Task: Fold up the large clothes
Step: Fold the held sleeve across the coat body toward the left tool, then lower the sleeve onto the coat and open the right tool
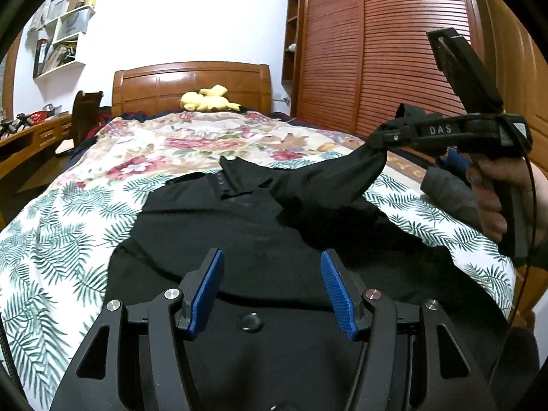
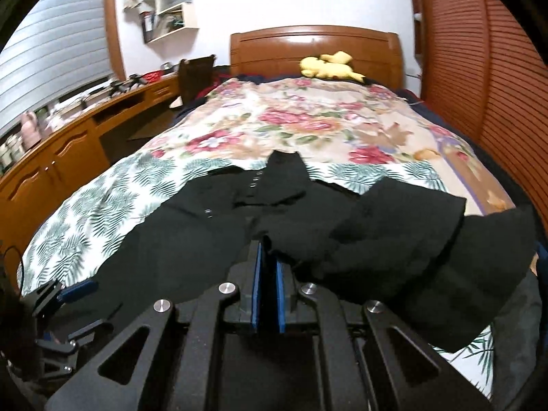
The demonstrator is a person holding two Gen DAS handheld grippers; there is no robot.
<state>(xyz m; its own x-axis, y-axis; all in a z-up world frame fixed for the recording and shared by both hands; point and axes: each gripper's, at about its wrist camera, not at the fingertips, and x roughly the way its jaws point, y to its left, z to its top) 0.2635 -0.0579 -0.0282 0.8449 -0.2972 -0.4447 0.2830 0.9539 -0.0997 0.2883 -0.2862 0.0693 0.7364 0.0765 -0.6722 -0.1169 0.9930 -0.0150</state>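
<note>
Black shirt [image 1: 212, 233] lies on bed [image 1: 51, 239]; right gripper [image 2: 268, 239] jaws pinch its sleeve [image 1: 335, 181], lifting it to fold inward; left gripper [image 1: 270, 260] jaws spread, empty.

Floral bedspread [image 1: 205, 144], yellow plush toy [image 1: 207, 98], wooden headboard [image 1: 191, 82], louvred wardrobe doors [image 1: 394, 51], wall shelves [image 2: 167, 7]

The black polo shirt [image 1: 212, 226] is matt woven cloth, soft and creased. Under it the leaf- and flower-printed bedspread [image 1: 51, 233] is smooth, dull cotton-like cloth. The left tongs [image 1: 270, 284] and the right tongs [image 2: 268, 274] are matt black plastic, with blue ribbed rubbery pads [image 1: 337, 291] and shiny bare-metal pivot pins [image 1: 172, 293]. The brown wooden headboard [image 1: 191, 85] is glossy varnished. The yellow plush toy [image 1: 207, 100] looks fuzzy.
</note>
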